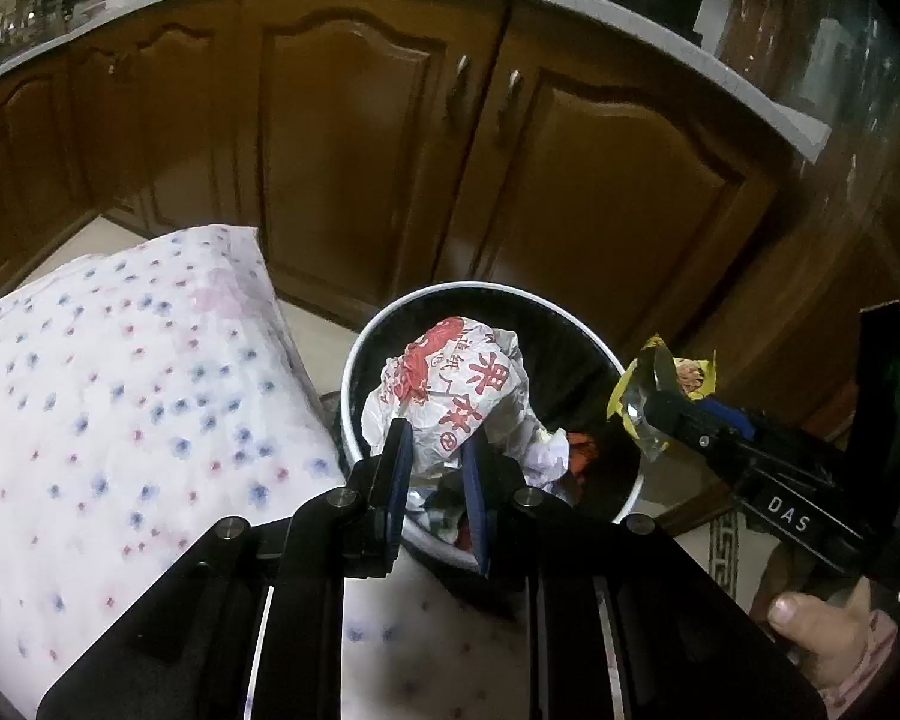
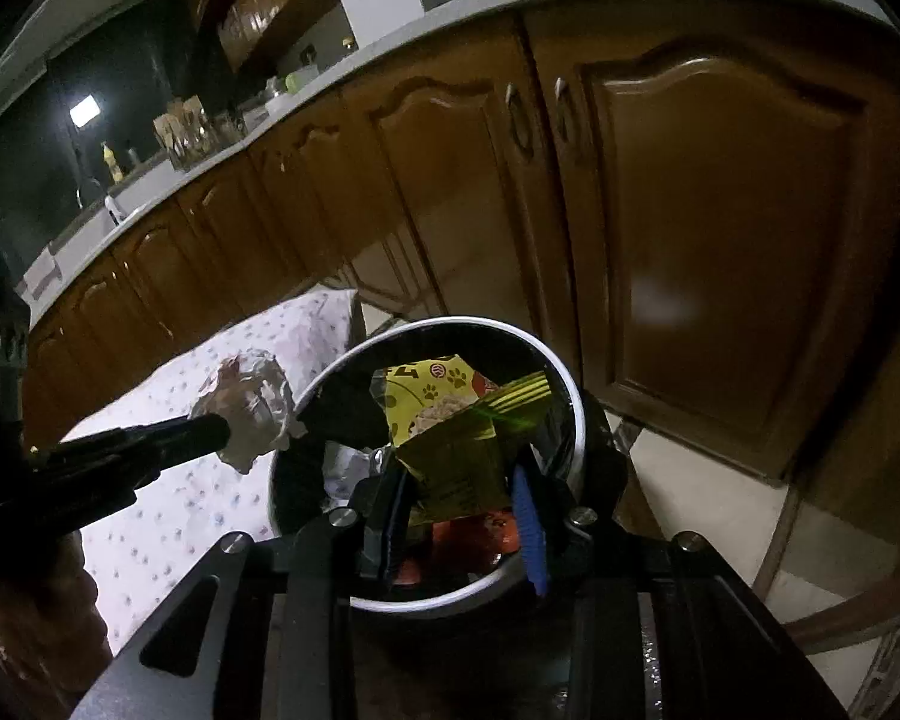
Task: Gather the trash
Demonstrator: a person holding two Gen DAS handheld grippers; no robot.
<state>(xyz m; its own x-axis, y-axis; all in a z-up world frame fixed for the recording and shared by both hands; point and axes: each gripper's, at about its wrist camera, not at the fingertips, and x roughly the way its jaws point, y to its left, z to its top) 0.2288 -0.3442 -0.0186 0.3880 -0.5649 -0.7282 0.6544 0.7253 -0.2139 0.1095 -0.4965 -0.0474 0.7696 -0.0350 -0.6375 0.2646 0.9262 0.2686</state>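
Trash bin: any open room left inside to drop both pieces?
Crowded at the near side of the trash bin, where crumpled paper and orange scraps pile up. The dark far-right interior shows bare. Left tongs hold the white wrapper; right tongs the yellow packet.

- The left gripper (image 1: 435, 462) is held forward and tilted down; its fingers (image 1: 397, 450) are closed on something white and crumpled.
- The right gripper (image 2: 462, 498) is angled down likewise; a yellow piece is clamped between its fingers (image 2: 525, 504); a thumb (image 1: 810, 615) is seen under its body.
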